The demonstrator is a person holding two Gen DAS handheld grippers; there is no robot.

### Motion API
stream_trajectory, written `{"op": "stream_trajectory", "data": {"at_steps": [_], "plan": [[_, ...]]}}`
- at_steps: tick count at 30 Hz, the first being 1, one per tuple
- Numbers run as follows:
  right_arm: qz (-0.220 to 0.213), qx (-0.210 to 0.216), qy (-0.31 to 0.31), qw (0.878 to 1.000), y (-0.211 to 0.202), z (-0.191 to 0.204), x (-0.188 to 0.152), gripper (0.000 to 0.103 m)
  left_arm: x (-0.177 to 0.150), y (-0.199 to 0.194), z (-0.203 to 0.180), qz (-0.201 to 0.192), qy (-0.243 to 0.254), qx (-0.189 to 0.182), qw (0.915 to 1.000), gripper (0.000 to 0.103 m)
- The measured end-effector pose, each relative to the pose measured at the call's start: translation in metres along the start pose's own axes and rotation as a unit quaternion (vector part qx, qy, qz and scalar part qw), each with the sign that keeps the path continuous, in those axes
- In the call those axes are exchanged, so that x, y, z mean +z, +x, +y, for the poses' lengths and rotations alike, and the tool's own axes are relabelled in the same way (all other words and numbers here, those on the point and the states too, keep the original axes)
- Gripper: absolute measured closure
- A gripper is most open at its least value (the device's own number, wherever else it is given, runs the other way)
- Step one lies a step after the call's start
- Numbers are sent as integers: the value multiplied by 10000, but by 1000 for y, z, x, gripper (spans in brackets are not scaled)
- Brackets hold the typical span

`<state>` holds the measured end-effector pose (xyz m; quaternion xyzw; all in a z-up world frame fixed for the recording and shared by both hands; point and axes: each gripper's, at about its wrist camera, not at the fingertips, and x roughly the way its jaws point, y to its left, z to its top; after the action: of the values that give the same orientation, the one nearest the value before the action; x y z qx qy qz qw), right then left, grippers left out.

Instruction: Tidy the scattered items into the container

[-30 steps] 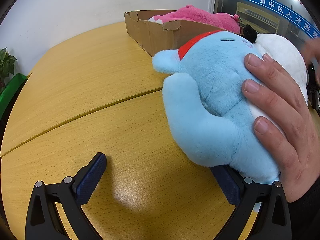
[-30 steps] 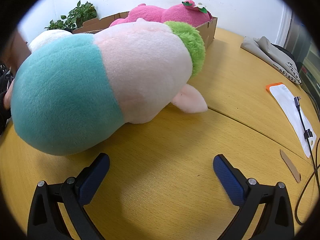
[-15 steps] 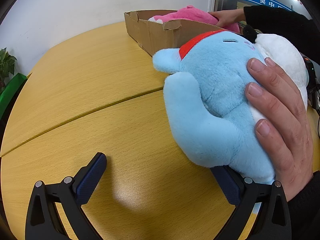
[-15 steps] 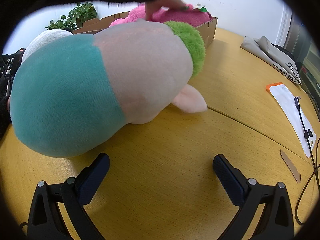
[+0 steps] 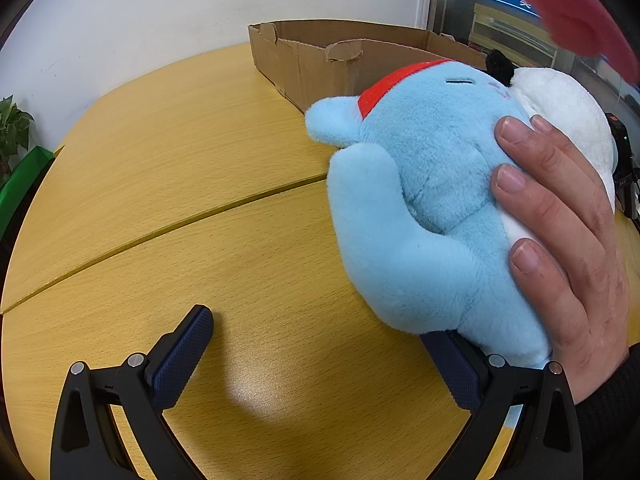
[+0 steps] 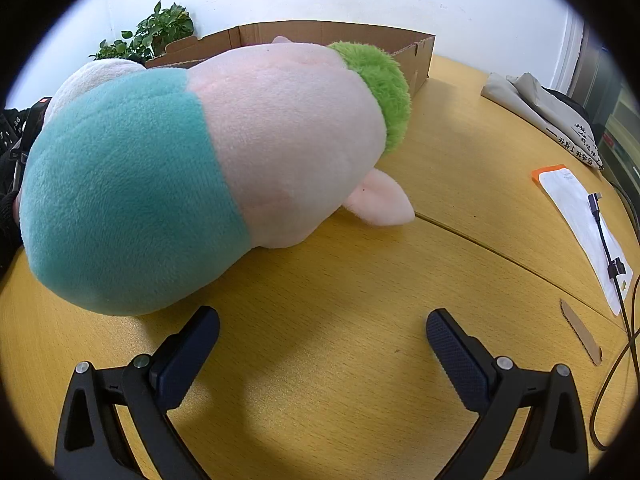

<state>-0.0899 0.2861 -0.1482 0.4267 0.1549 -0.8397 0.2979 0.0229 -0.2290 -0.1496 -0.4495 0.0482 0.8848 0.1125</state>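
Observation:
In the left wrist view a light blue plush toy [image 5: 424, 200] with a red collar lies on the wooden table, held by a bare hand [image 5: 568, 232]. It rests against the right finger of my open, empty left gripper [image 5: 320, 344]. A brown cardboard box [image 5: 332, 60] stands behind it. A blurred pink plush [image 5: 576, 12] hangs in the air at top right. In the right wrist view a pink, teal and green plush [image 6: 224, 168] lies just ahead of my open, empty right gripper [image 6: 322, 340], with the box [image 6: 416, 56] behind it.
A white plush [image 5: 568, 108] lies behind the blue one. A folded grey cloth [image 6: 540, 108], a white packet with orange edge [image 6: 576, 216], a cable [image 6: 612, 272] and a cardboard scrap [image 6: 580, 332] lie at the table's right. A potted plant [image 6: 156, 32] stands behind the box.
A person's hand reached into the box and lifted the pink plush out; it now hangs blurred above. Both grippers and the two near plush toys have stayed still.

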Motion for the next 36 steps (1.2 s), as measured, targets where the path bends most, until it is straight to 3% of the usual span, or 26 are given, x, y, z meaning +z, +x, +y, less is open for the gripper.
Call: {"op": "stream_trajectory", "data": {"at_steps": [36], "plan": [[2,-127,184,9997,3,2,3,0,-2,-2,1,-2,-49,36,10000,0]]}}
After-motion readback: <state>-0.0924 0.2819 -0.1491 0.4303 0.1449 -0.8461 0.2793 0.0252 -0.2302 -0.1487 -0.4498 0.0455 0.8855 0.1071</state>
